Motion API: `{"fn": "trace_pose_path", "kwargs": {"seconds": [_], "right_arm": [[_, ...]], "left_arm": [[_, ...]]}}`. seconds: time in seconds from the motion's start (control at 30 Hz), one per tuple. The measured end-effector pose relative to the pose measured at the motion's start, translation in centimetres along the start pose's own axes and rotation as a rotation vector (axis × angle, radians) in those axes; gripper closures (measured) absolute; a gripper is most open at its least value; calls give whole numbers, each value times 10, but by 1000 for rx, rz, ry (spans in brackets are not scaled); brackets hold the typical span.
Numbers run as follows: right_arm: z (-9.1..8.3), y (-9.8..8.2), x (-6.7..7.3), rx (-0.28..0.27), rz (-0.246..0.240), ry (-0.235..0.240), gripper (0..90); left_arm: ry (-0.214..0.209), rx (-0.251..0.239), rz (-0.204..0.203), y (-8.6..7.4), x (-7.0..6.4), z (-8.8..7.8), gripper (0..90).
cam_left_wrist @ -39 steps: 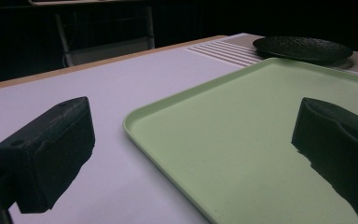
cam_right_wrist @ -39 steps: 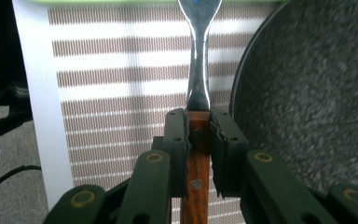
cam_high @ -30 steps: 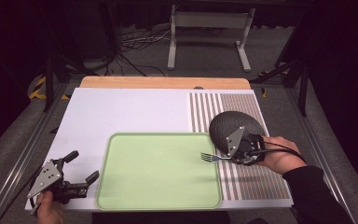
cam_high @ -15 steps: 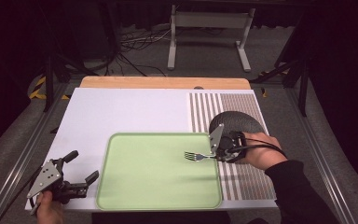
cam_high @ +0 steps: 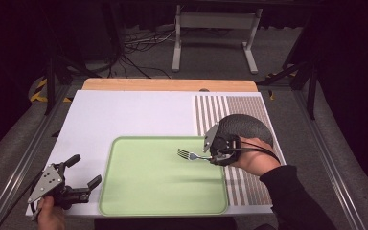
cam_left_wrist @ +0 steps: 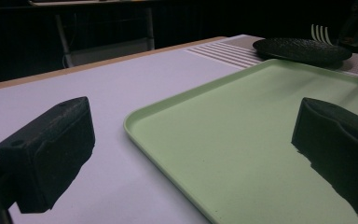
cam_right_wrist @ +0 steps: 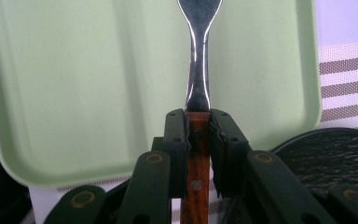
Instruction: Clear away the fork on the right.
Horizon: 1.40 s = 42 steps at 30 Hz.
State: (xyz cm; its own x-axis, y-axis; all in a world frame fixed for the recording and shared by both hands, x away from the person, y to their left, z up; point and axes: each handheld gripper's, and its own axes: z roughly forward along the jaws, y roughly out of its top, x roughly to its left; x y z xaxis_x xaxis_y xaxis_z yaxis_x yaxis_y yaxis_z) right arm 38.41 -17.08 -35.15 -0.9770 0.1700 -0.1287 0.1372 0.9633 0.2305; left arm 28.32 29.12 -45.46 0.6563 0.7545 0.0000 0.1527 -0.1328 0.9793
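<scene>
STEP: your right claw [cam_high: 210,156] grips fork [cam_high: 188,154] above tray [cam_high: 124,191] | LEFT: claw [cam_high: 84,172] released beside tray | NEXT: probably lower fork straight down, then release

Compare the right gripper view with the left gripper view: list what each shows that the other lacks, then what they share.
Right gripper view alone: the right tongs shut on the fork's brown wooden handle, with the steel neck running out over the tray, and brown stripes on the mat at the right edge.

Left gripper view alone: the left tongs open with nothing between them, the fork's tines raised beyond the plate, and the table's wooden far edge.

Both: the green tray, the dark plate and the white table surface.
</scene>
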Motion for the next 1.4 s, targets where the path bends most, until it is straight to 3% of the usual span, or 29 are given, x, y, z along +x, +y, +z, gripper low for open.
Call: {"fn": "trace_pose_path", "kwargs": {"seconds": [0.07,0.13,0.37,0.53,0.73,0.8,0.93,1.1,1.4], "right_arm": [[2,2,2,-17,50,8,779],[4,4,2,-23,61,1,778],[9,14,8,-54,181,-32,779],[15,19,11,-49,259,-47,779],[20,25,17,-52,320,-69,780],[23,27,19,-45,377,-72,780],[26,27,19,-42,424,-75,780],[29,25,16,-56,516,-63,780],[32,29,16,-37,553,-60,780]], "left_arm": [[-1,-2,0,0,0,0,1],[-1,0,-2,0,0,0,2],[-4,0,-1,0,0,0,2],[-5,-4,0,0,0,0,2],[-7,-3,0,0,0,0,1],[-7,-4,3,0,0,-1,1],[-5,-6,5,0,0,-1,2],[-8,-1,7,0,0,0,1],[-8,-3,8,1,0,-1,2]]}}
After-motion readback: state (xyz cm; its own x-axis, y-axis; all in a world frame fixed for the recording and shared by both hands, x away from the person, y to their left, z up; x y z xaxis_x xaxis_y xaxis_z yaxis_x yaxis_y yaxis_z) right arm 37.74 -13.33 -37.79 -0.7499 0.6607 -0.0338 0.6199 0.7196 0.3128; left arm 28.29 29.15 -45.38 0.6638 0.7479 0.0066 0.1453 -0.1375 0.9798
